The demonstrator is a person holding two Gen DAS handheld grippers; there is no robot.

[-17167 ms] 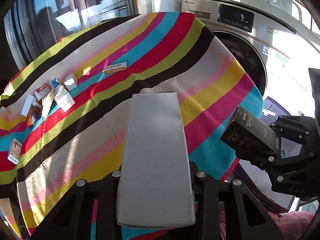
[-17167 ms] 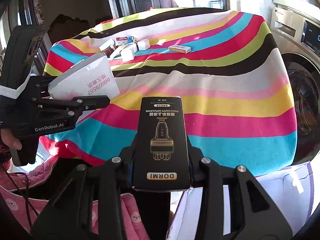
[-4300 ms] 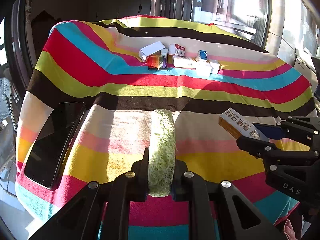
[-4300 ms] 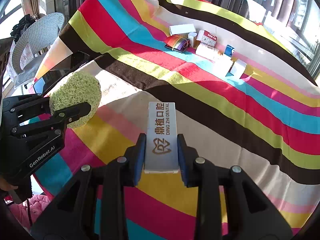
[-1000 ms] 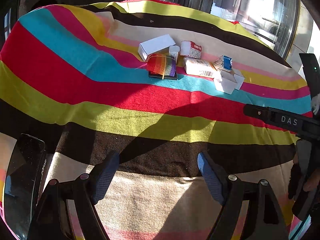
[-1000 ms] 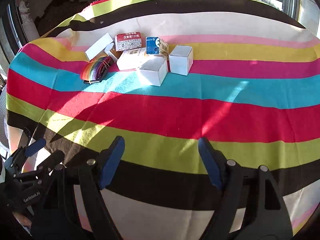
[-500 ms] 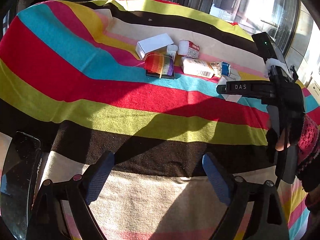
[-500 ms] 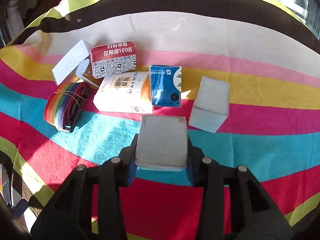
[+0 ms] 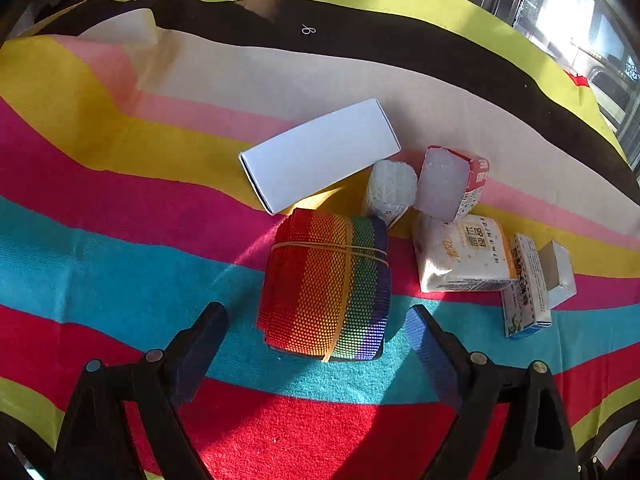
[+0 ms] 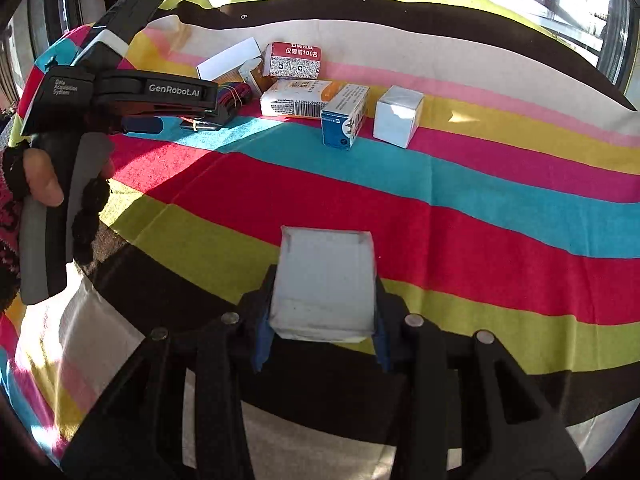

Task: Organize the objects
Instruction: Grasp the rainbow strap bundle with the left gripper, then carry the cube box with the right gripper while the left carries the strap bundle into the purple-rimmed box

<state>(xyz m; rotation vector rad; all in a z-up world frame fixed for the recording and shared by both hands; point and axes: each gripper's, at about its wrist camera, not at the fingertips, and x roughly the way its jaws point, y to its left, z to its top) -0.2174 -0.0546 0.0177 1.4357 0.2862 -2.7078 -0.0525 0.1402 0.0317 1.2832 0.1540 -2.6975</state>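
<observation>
Right tool now clenched on small white box, lifted off the striped desk at 6 o'clock from the cluster; left tool, jaws just widened, empty, straddles rainbow strap roll: next pick likely.

Left wrist view: looks steeply down along its own fingers, close over the rainbow strap roll lying just ahead, between the fingertips.
Right wrist view: looks down from farther back; the striped cloth spreads beyond its fingers.
Shared: the row of boxes and the strap roll.
</observation>
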